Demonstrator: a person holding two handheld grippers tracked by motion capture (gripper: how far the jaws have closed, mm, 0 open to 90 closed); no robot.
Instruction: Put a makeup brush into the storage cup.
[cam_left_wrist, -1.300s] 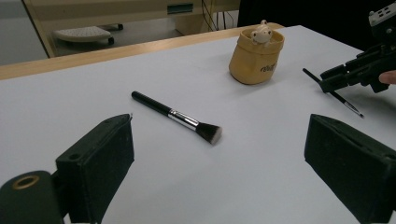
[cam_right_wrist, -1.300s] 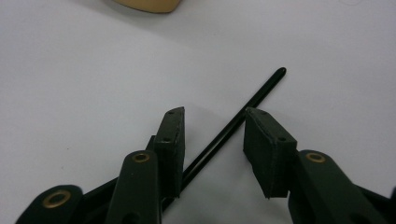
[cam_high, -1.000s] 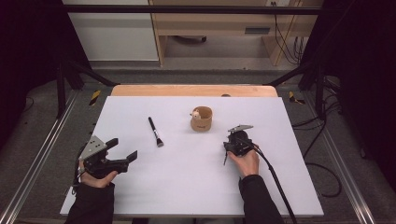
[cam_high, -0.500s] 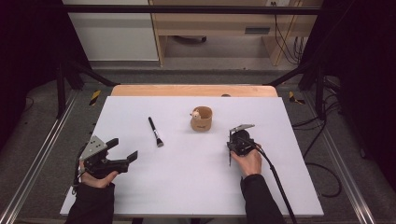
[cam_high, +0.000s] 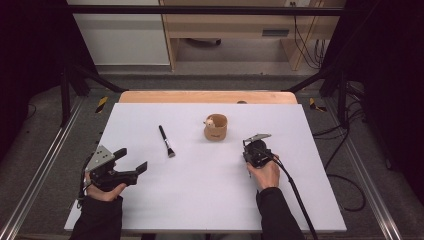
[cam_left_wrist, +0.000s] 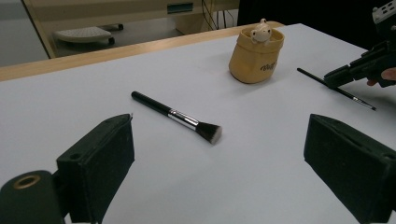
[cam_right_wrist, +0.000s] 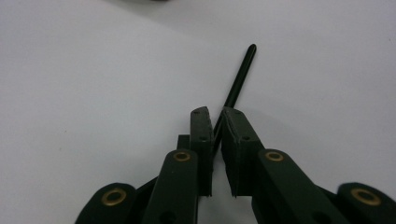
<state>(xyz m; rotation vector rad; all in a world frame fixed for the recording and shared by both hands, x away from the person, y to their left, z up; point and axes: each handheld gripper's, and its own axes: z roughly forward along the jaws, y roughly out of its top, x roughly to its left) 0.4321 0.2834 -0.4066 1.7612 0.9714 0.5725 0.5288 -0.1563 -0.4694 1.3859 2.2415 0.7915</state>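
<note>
A white bench (cam_high: 210, 200) stretches in front of me, its wooden far edge (cam_high: 207, 96) facing pale cabinets across a grey floor. My right gripper (cam_right_wrist: 216, 122) rests at about four o'clock from the bench's centre; its jaws have just been closing and now pinch a thin black brush (cam_right_wrist: 238, 79) that lies flat on the surface, its handle running out past the pads. My left gripper (cam_high: 131, 161) sits at eight o'clock, jaws spread wide with nothing between them. A thicker makeup brush (cam_high: 166, 141) lies at eleven o'clock, bristles towards me. A small tan pouch (cam_high: 215, 127) with a little figure (cam_left_wrist: 259, 32) in it stands upright at twelve o'clock.
</note>
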